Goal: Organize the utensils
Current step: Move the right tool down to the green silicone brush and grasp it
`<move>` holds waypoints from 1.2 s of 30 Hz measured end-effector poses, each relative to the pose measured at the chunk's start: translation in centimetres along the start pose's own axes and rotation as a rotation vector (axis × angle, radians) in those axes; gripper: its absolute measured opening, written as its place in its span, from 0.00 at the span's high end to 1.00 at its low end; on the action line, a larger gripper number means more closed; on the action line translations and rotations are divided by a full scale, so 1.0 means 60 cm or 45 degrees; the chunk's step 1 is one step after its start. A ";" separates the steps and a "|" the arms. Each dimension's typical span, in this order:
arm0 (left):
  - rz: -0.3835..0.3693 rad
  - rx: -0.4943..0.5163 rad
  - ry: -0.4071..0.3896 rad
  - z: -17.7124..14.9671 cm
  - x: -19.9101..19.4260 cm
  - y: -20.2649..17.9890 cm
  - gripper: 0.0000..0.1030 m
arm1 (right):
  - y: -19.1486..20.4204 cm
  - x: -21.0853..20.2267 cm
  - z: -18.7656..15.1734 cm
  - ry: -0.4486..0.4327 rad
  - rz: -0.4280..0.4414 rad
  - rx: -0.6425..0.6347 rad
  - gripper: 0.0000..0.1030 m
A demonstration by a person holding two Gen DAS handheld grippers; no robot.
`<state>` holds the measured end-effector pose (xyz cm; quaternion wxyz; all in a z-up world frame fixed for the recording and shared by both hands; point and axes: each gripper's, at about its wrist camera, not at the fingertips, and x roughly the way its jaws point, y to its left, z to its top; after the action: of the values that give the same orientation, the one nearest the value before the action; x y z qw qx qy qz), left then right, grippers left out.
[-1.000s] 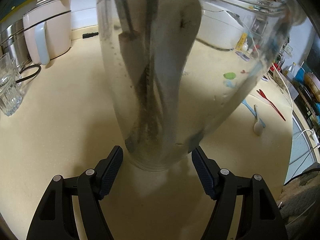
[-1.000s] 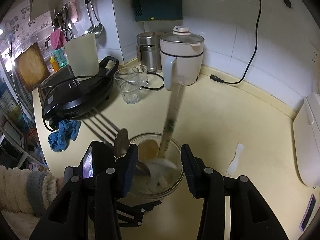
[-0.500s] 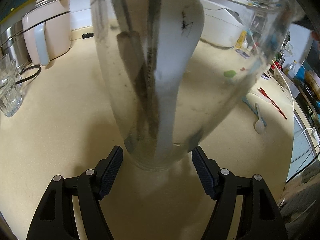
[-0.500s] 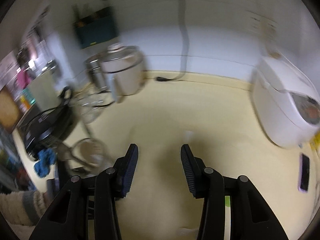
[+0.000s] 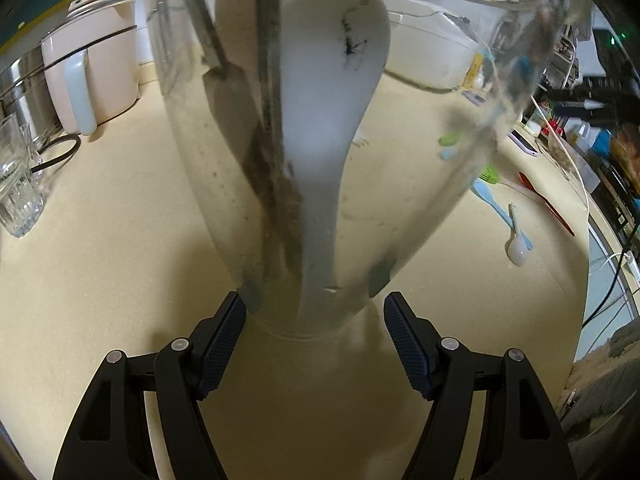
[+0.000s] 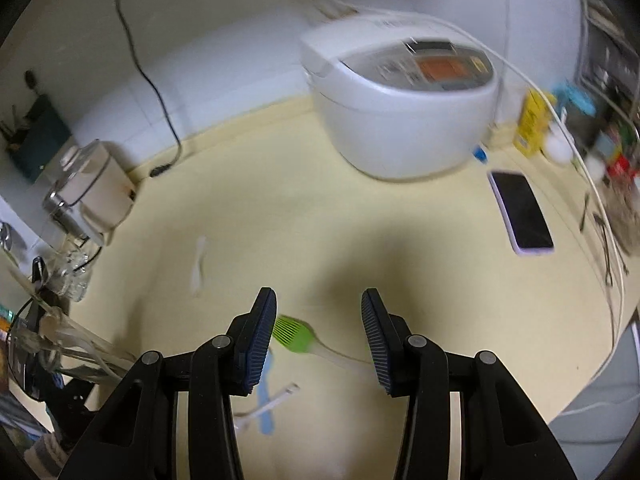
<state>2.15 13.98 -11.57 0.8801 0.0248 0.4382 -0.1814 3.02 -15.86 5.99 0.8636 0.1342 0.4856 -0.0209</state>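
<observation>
1. left tongs [image 5: 314,312] stood spread around the base of a clear glass holder [image 5: 420,184]; whether the pads touched the glass could not be told.
2. holder already held a white spoon [image 5: 328,120] and dark-handled utensils [image 5: 272,184], so part of the sorting looked done.
3. right tongs [image 6: 319,320] hung spread and empty over the table [image 6: 320,220], above a green brush [image 6: 294,334].
4. left to gather, by judgement: the green brush, a blue utensil [image 6: 266,404], a small white spoon [image 5: 518,250], a red utensil [image 5: 546,204] and a white fork [image 6: 199,266].
</observation>
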 end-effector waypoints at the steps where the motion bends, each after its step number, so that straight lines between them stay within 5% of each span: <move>1: 0.001 -0.001 0.001 0.002 0.002 -0.003 0.27 | -0.003 0.011 -0.006 0.024 0.010 -0.001 0.57; 12: 0.006 -0.010 0.003 0.002 0.004 -0.009 0.27 | 0.059 0.094 -0.069 0.260 0.076 -0.401 0.57; 20: 0.003 -0.017 0.006 0.000 0.004 -0.006 0.27 | 0.093 0.180 -0.085 0.394 -0.004 -0.722 0.57; 36: -0.005 -0.025 0.004 -0.003 0.003 -0.001 0.27 | 0.094 0.210 -0.059 0.385 0.013 -0.658 0.57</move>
<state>2.09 13.91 -11.81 0.8792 0.0156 0.4413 -0.1789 7.68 -8.33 -5.20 0.7872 -0.0861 0.5972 0.1279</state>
